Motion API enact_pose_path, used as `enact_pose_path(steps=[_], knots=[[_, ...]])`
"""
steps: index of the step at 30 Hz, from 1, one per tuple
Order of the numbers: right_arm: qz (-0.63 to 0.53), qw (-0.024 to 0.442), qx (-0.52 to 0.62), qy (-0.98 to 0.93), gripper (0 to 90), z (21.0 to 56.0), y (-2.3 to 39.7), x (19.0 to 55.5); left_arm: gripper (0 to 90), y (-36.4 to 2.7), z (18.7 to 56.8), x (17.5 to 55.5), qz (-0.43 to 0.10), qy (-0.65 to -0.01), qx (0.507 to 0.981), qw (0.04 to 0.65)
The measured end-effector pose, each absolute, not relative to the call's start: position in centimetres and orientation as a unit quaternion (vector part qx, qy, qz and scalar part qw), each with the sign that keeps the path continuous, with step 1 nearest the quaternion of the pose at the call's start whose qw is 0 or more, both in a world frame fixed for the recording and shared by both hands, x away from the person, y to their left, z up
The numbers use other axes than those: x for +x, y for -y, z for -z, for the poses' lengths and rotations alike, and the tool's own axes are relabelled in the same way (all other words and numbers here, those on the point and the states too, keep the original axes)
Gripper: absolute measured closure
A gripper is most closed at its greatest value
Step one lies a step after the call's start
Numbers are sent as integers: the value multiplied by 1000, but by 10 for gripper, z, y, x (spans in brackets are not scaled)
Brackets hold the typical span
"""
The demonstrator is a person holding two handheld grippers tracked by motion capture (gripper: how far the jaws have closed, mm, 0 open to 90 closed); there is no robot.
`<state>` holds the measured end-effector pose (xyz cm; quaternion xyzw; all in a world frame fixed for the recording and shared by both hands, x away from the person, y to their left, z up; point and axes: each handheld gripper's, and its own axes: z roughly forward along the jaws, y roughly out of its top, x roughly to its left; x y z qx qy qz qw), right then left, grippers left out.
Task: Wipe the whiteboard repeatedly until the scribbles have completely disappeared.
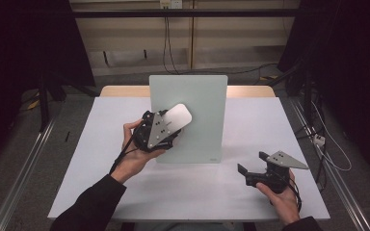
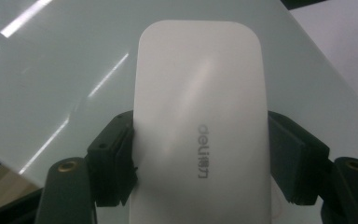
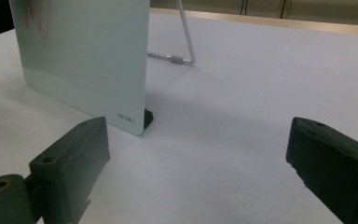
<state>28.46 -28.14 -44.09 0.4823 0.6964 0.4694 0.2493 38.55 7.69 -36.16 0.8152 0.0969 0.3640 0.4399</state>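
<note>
Clamping a white eraser block [image 2: 200, 126] between its two black jaws, the left gripper [image 1: 166, 126] is holding it up in front of an upright pale-green glass board [image 1: 197, 103]. The block is smooth, matte white and oblong with rounded corners, and a grey printed brand mark is running lengthwise down its face. In the left gripper view the jaws are pressing on its two long sides near its lower half, so that the rounded far end is projecting well beyond the jaw tips toward the board surface; whether that end is touching the glass cannot be told. The left hand [image 1: 135, 154] is gripping the tool from below, with the forearm coming in at a slant and the gripper body tilted up and away from the person, its grey three-cornered plate facing upward.

The right gripper [image 1: 253, 168] is resting low near the white tabletop [image 1: 270, 125], well apart from the block, and the right hand [image 1: 282, 195] is cradling it from beneath. Its jaws are standing wide apart with nothing between them. In the right gripper view the board's lower corner, with its small dark foot and wire stand [image 3: 184, 42], is lying just beyond the jaw at that view's left.
</note>
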Motion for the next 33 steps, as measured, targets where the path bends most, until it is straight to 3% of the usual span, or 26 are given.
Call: enact_pose_path(steps=[23,33], knots=[[-471,249,481,-696,58,441,281,285,312,-92,305,412,-400,-134,785,453],[-470,250,481,-697,59,441,281,285,311,-85,327,402,-395,-117,796,445]])
